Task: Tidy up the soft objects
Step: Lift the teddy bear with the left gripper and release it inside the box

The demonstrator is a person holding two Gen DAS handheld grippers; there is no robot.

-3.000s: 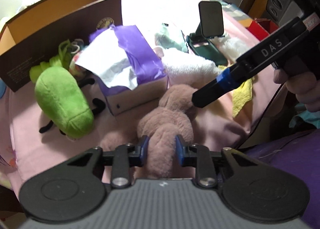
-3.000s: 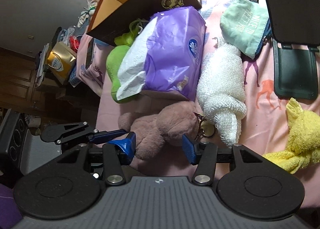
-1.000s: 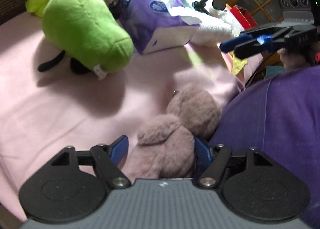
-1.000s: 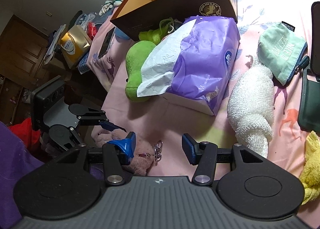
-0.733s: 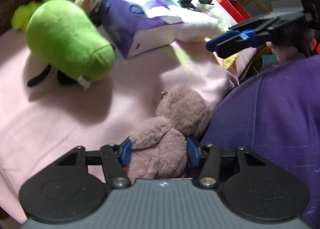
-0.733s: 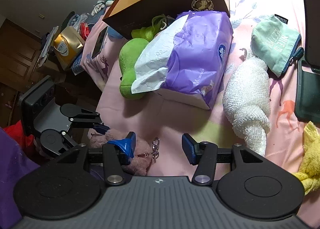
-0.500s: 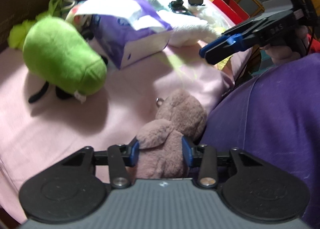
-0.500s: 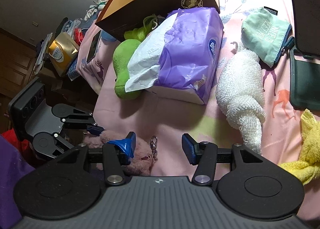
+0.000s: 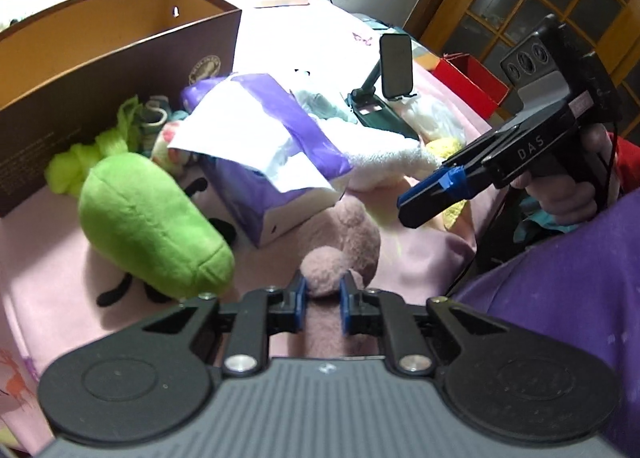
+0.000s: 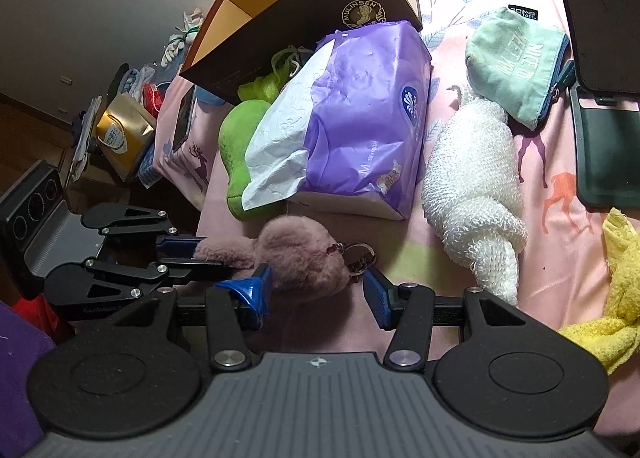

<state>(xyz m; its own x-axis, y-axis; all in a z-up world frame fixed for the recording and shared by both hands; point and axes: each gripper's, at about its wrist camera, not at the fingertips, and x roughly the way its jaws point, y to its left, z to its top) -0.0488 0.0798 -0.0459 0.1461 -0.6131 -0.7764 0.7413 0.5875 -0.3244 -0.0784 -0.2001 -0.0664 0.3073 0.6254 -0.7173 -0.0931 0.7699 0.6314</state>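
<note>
Pink plush toy (image 9: 344, 242) between clamped jaws

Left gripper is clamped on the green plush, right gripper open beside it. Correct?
Not quite. The left gripper is clamped on the pink plush, not the green plush, which lies untouched on the bed. The left wrist view shows its pads squeezing pink fur. The rest holds: the right gripper is open beside it.
</note>
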